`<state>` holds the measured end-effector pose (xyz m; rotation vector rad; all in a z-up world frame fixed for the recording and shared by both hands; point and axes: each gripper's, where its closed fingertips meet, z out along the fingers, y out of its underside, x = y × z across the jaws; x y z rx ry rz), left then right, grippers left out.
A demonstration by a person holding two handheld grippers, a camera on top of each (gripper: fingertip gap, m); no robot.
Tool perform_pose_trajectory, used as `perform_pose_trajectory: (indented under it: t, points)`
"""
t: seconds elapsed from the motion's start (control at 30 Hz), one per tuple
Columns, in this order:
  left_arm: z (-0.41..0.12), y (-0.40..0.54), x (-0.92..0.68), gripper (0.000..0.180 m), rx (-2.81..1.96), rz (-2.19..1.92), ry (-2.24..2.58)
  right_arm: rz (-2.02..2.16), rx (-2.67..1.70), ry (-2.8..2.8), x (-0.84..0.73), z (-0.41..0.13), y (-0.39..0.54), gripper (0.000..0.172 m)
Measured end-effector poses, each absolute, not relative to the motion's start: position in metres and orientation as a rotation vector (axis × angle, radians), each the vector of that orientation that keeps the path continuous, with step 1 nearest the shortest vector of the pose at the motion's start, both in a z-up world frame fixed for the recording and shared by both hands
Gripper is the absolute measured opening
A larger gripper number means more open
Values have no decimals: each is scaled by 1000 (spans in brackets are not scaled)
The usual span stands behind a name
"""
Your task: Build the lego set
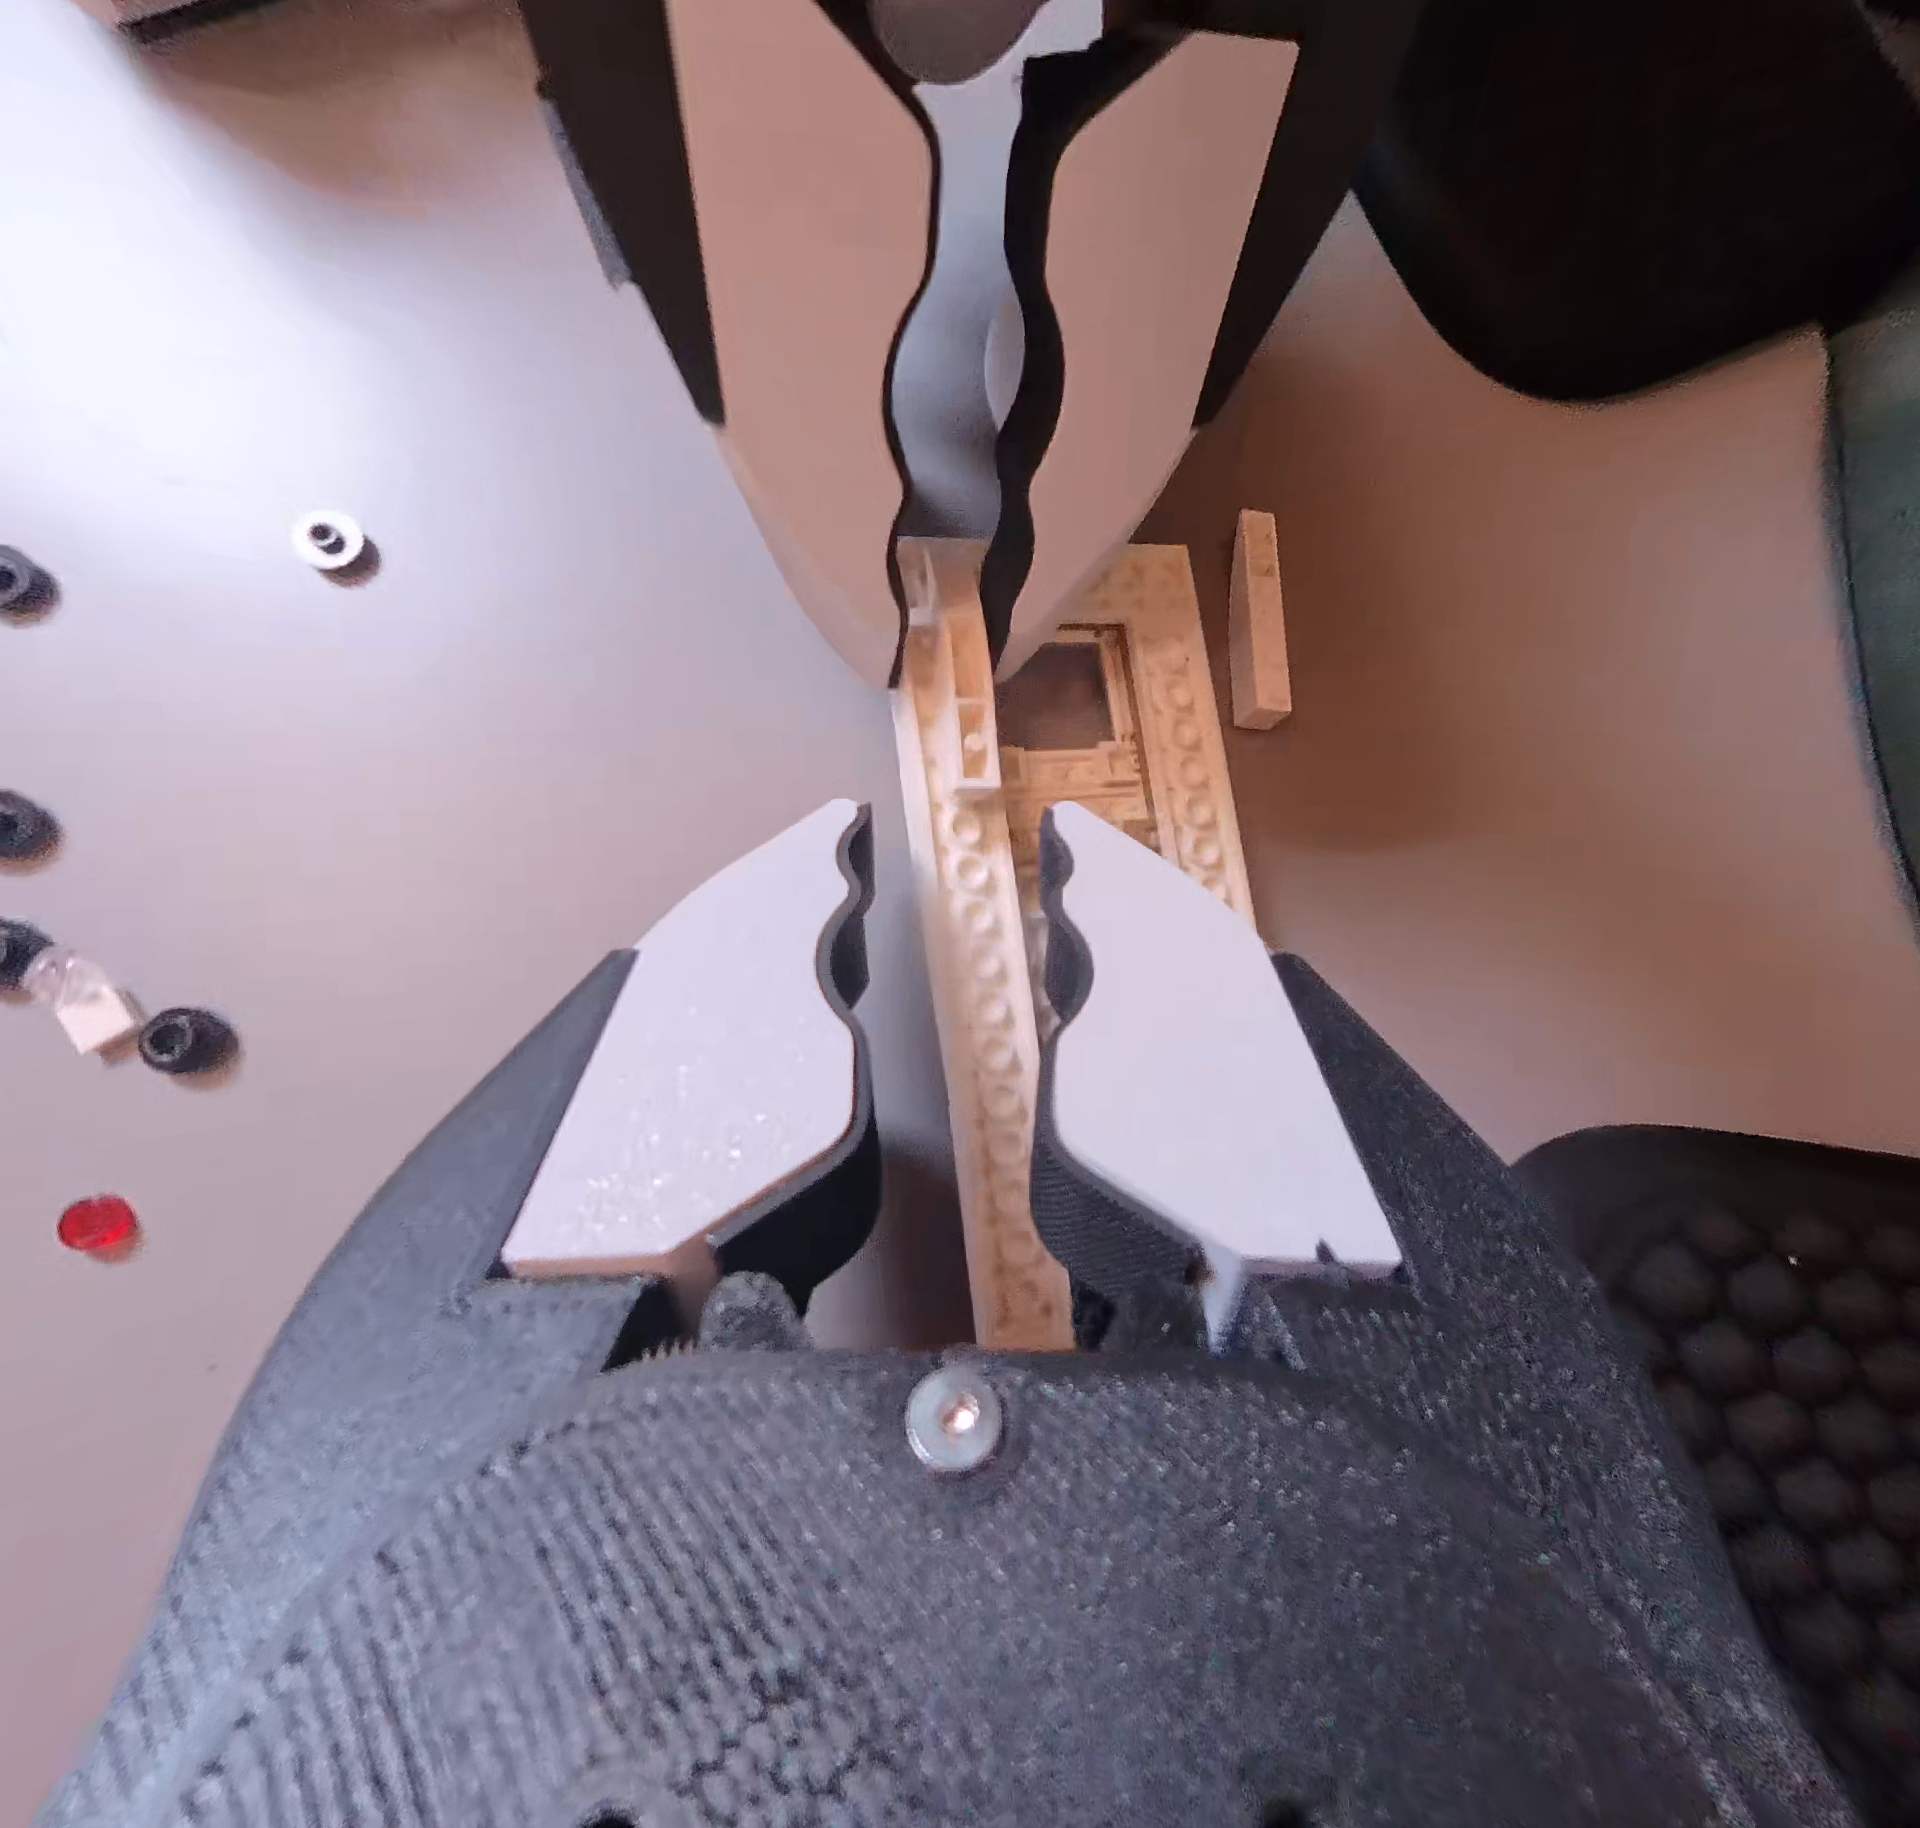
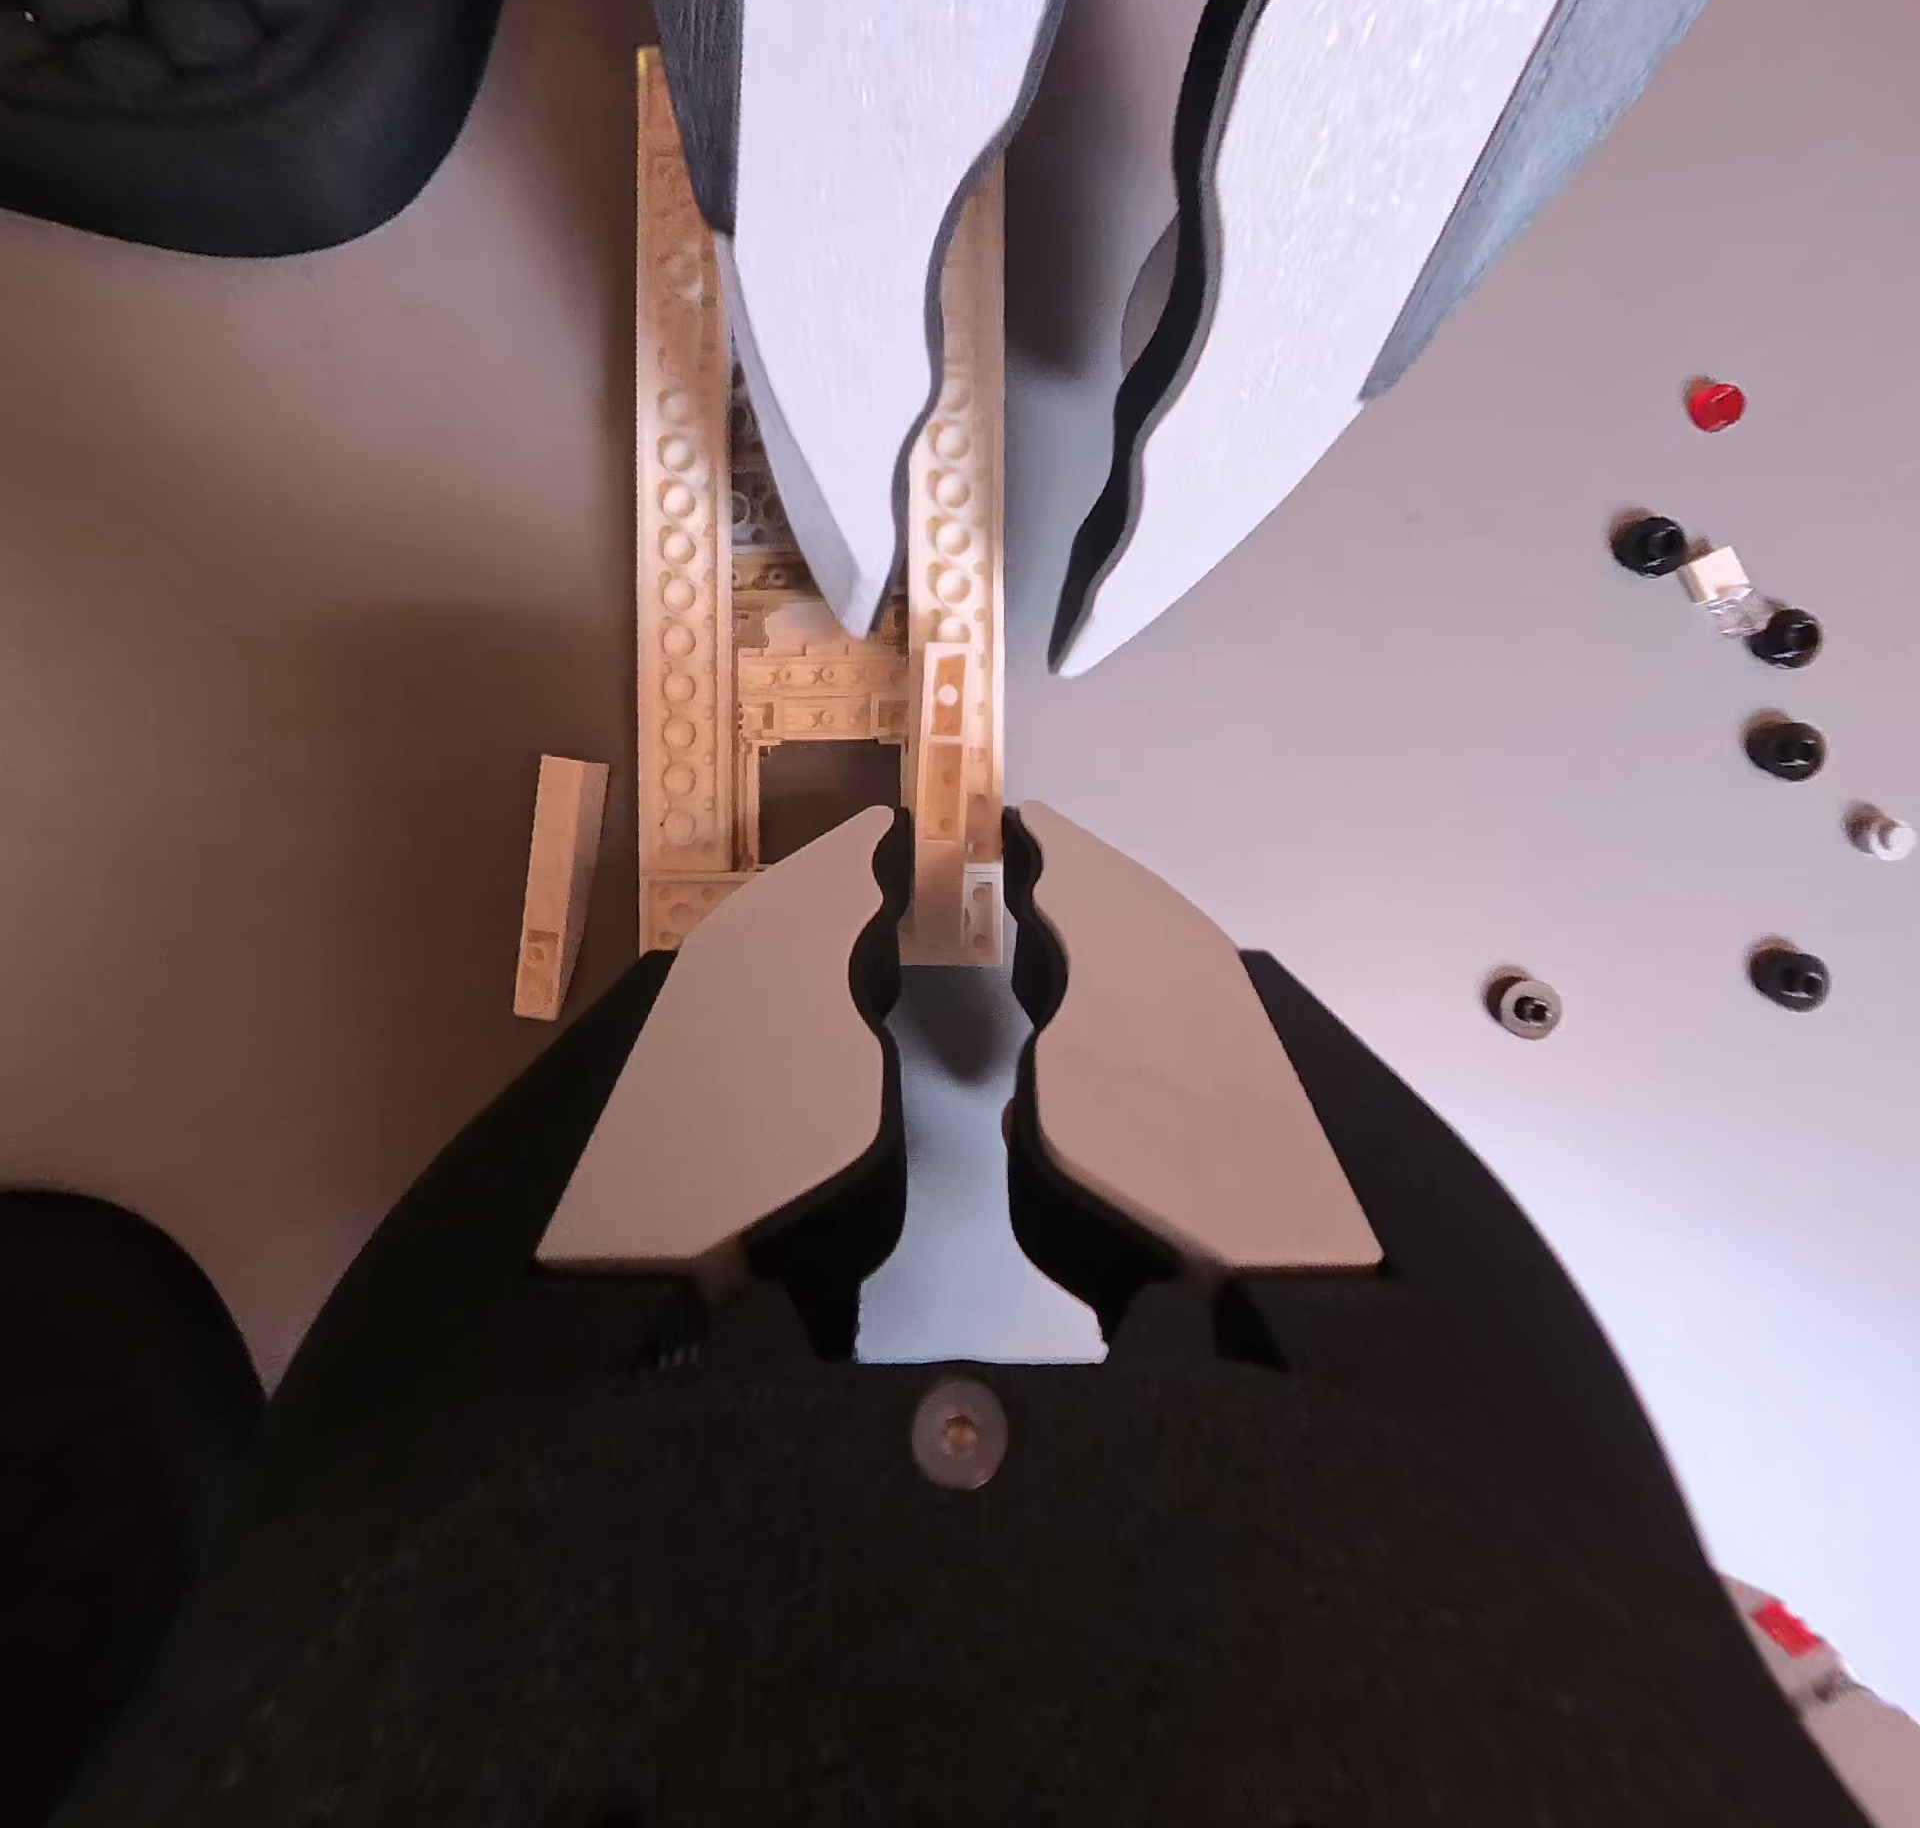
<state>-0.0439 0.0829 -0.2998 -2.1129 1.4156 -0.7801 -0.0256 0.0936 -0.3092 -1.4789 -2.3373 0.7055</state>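
Observation:
A tan brick frame [image 2: 675, 531] lies underside up on the pale table [image 2: 1351, 843]. My right gripper [image 2: 958, 810], black with beige fingers, is shut across the near end of the frame's right side beam [image 2: 951, 531]. A narrow tan piece [image 2: 943, 739] sits on that beam. In the left wrist view the right gripper [image 1: 948, 672] grips the beam's far end. My left gripper [image 1: 956, 812], grey with white fingers, straddles the same beam [image 1: 987, 999] farther along. A gap shows between its left pad and the beam, so it is open. It shows in the right wrist view [image 2: 964, 640] too.
A loose tan sloped brick [image 2: 561, 885] lies beside the frame, also in the left wrist view [image 1: 1259, 625]. Several small black round pieces [image 2: 1785, 744], a red round piece [image 2: 1712, 405] and a small white piece [image 2: 1714, 573] lie scattered on the table. Black cushions [image 1: 1621, 168] border the table.

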Motion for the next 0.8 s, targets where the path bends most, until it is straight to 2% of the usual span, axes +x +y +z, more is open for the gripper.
perform_pose_trajectory:
  t: [0.17, 0.23, 0.33, 0.5, 0.8]
  points:
    - [-308, 83, -43, 19, -2134, -721, 1449, 744, -1487, -2308, -27, -309, 95, 17]
    - [-309, 83, -42, 19, -2136, -722, 1450, 752, -1464, -2294, -28, -303, 97, 20]
    - [-310, 83, -42, 18, -2138, -727, 1448, 752, -1435, -2295, -29, -294, 97, 15]
    - [-310, 83, -42, 18, -2131, -712, 1450, 716, -1467, -2331, -30, -300, 98, 9]
    - [-310, 84, -42, 17, -2132, -697, 1440, 669, -1557, -2318, -27, -301, 101, 7]
